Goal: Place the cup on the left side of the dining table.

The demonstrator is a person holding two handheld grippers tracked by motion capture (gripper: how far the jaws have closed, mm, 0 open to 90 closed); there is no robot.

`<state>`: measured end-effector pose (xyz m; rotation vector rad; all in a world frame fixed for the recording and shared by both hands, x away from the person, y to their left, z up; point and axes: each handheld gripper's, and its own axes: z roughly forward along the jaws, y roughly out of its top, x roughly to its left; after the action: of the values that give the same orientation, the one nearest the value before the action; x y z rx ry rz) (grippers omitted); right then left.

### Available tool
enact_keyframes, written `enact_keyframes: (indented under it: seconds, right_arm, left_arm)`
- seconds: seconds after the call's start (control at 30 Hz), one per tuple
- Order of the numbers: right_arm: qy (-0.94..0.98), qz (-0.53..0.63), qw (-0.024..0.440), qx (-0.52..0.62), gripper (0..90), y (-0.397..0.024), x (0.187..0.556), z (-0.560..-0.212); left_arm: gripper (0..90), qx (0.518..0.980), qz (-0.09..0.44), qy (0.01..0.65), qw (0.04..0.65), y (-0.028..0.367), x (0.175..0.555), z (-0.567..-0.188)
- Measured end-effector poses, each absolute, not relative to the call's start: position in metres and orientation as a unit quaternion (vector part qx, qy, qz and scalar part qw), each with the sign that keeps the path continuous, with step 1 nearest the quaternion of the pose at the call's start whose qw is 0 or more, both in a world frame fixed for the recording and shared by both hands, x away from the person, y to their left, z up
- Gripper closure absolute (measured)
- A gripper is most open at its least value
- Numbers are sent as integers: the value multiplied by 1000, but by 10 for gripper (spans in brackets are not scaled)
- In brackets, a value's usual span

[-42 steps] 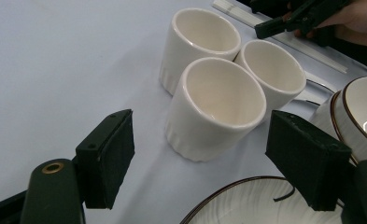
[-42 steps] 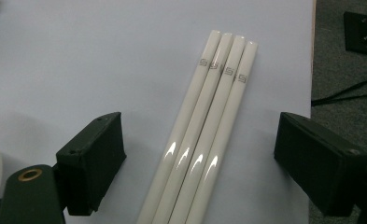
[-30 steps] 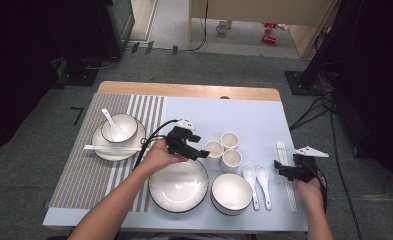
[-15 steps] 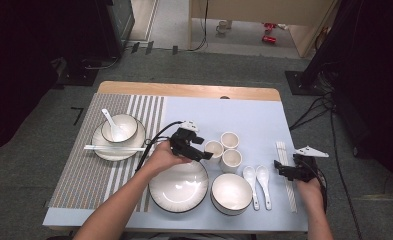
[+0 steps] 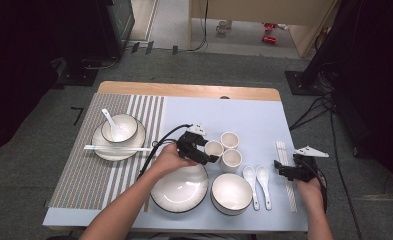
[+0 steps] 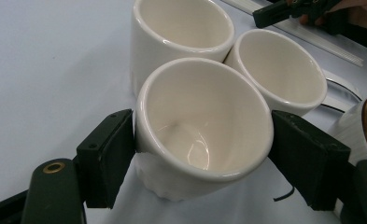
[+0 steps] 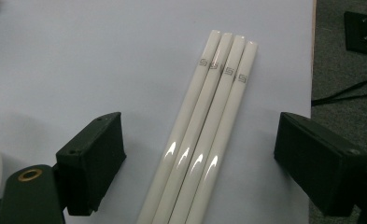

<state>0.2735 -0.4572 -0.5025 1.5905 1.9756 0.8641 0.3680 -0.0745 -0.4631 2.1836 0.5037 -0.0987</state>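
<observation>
Change since earlier frame: left claw (image 5: 210, 156) has edged slightly toward the cup cluster; right claw (image 5: 283, 172) unchanged; no dish has shifted.
Left claw: jaws set either side of the nearest cup (image 6: 202, 128), pads at the wall on both sides. Reads as pinching the cup; the cup sits tilted between the jaws, rim toward the camera.
Right claw: jaws spread wide, hovering over the white chopsticks (image 7: 204, 135), which lie between the jaws untouched, four side by side on the table (image 5: 264, 112).
Task's thing: nearest cup, in the left claw, touching the two other cups (image 6: 279, 70) just beyond it; not yet clear of the cluster.
Progress (judgement): one place setting looks complete well to the left of the left claw, with small bowl (image 5: 119, 127) on a saucer plate (image 5: 101, 150). The second setting looks early: cup gripped but not lifted away, chopsticks not picked up.
Left to do (judgement): carry the cup off, then place the remaining pieces.
Containers: all three cups empty. Small bowl holds a white spoon (image 5: 109, 118). Large plate (image 5: 180, 189) just below the left claw, empty. Large bowl (image 5: 231, 192) beside it, empty. Two loose spoons (image 5: 256, 182) lie between that bowl and the right claw.
</observation>
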Motion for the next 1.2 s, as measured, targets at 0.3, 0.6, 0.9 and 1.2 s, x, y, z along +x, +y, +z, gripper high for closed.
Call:
enact_keyframes:
  seconds: [0.3,0.6,0.9,1.2]
  right_arm:
    - [718,314,229,578,156,-457,274,-502]
    - [718,314,229,578,156,-457,274,-502]
    - [718,314,229,578,156,-457,274,-502]
    - [718,314,229,578,156,-457,274,-502]
  left_arm:
    - [219,880,-35,202,428,-80,368,-467]
    - [216,883,-33,202,422,-84,368,-470]
    - [217,885,-29,199,421,-86,368,-472]
    - [230,888,-10,191,418,-87,365,-471]
